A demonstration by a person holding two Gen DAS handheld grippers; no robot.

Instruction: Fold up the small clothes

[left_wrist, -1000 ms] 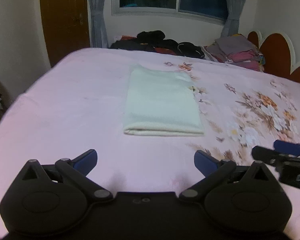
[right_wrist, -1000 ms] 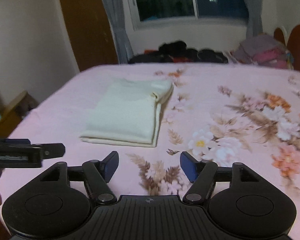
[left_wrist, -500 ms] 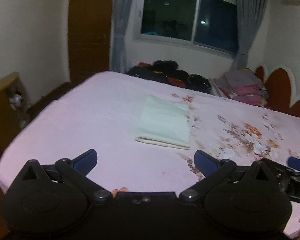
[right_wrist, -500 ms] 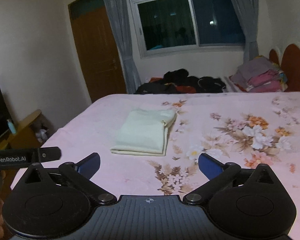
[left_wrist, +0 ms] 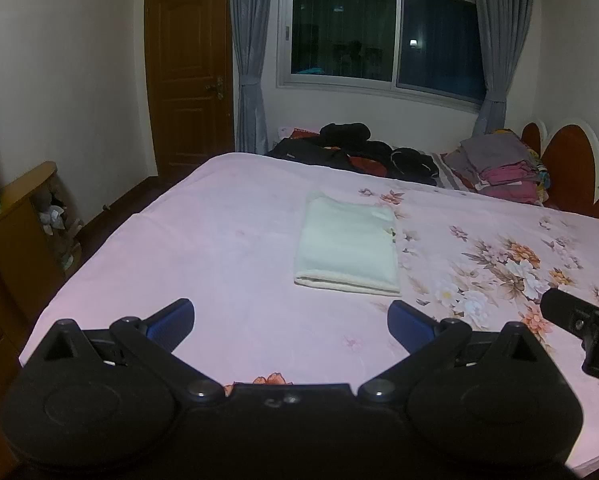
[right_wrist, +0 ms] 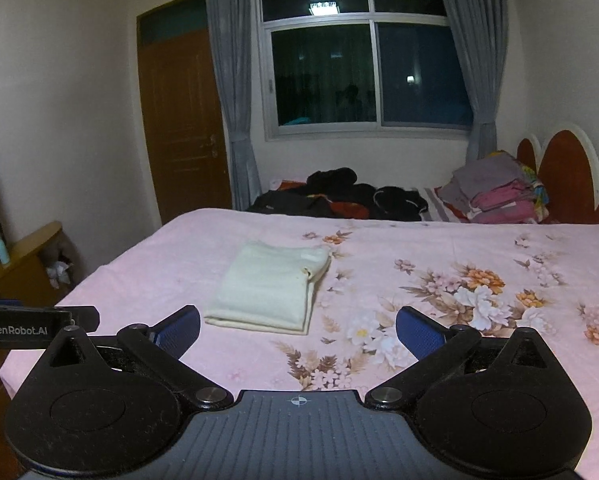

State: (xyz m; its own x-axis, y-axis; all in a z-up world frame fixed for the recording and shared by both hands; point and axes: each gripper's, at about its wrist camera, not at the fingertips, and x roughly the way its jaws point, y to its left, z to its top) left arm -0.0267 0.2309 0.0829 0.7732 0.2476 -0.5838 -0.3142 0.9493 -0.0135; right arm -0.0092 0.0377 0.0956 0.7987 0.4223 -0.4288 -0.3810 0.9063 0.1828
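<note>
Folded cream garment [left_wrist: 349, 246] lies on the bed [left_wrist: 227, 216] (both tools empty).

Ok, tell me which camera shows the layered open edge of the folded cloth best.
The right wrist view. There the folded cloth shows its right side, where stacked layers and a bunched far corner are visible. In the left wrist view the cloth is seen nearly head-on, showing mainly the flat top and the near edge.

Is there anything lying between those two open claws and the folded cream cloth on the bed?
Nothing: only bare pink bedsheet lies between each gripper and the folded cloth, as both wrist views show.
</note>
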